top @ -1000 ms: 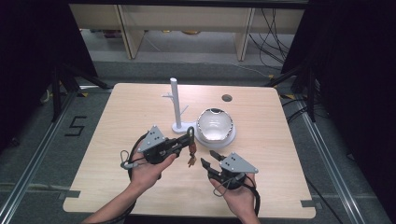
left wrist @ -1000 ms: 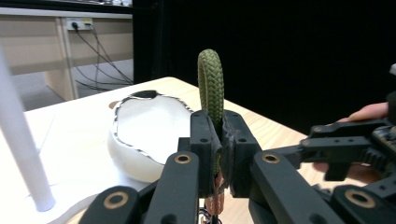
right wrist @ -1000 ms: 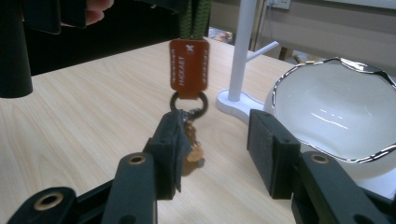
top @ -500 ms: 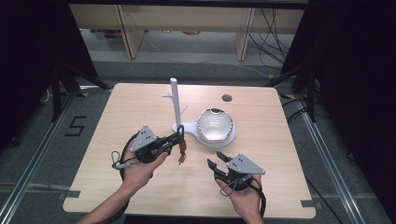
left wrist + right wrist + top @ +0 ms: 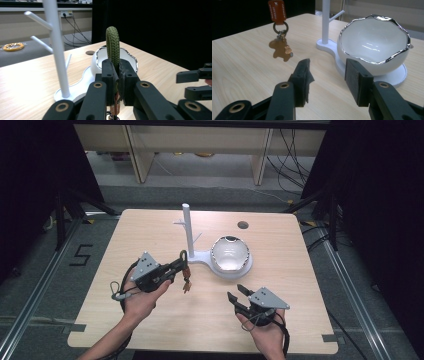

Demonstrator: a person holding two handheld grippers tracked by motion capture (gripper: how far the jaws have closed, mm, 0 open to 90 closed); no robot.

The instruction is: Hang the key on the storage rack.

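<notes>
My left gripper is shut on the green braided loop of a keychain. The loop stands up between the jaws in the left gripper view. An orange tag and a brown charm dangle from it just above the table. A white peg stand rises right behind the left gripper's tips. A white bowl with a silver rim sits on the stand's base. My right gripper hovers open near the front of the table, nothing between its pads, pointing toward the bowl.
The light wooden table has a small round hole at the back right. Wooden shelf legs and cables lie on the floor beyond the table. Dark frames flank both sides.
My left gripper has carried the keychain to the left, away from the bowl. The right gripper has stayed about where it was.
</notes>
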